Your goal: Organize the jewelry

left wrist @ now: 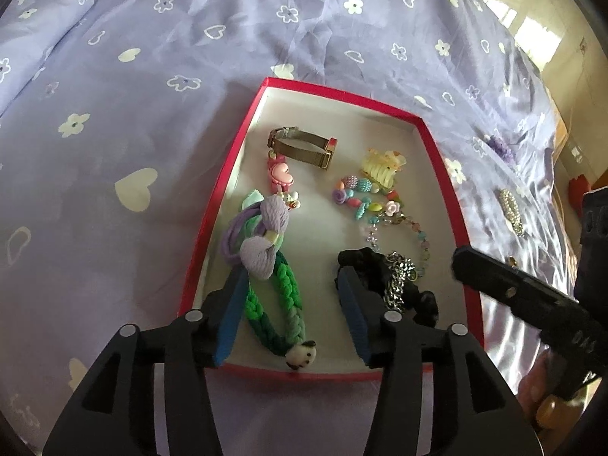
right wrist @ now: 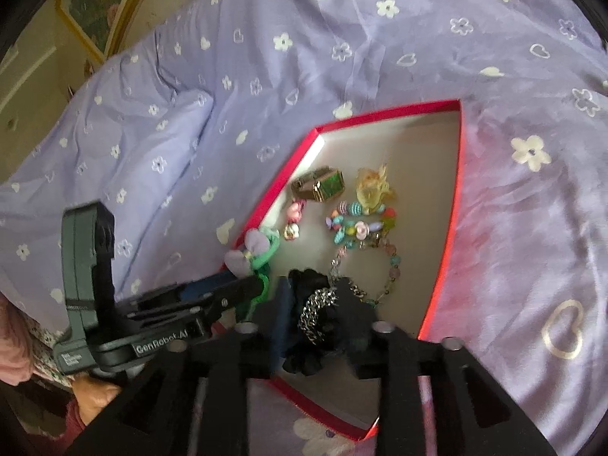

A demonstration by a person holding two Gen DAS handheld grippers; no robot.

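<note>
A red-rimmed box point(left wrist: 212, 205) lies on the bed and holds jewelry. In it are a metal-mesh watch point(left wrist: 304, 148), a pink heart clip point(left wrist: 282, 176), a yellow claw clip point(left wrist: 382, 167), a colourful bead bracelet point(left wrist: 364, 201), a purple bow hair tie point(left wrist: 262, 243), a green braided band point(left wrist: 273, 300) and a black scrunchie with a silver chain point(left wrist: 395, 285). My left gripper point(left wrist: 290, 281) is open over the box's near end, astride the green band. My right gripper point(right wrist: 311, 315) is open around the black scrunchie point(right wrist: 323, 315), its fingers blurred.
The purple flowered bedsheet point(left wrist: 152, 114) surrounds the box. On the sheet to the right lie a purple flower piece point(left wrist: 499, 146) and a sparkly clip point(left wrist: 511, 209). A pillow point(right wrist: 125, 133) lies to the left. The bed's edge and the floor are at the far right.
</note>
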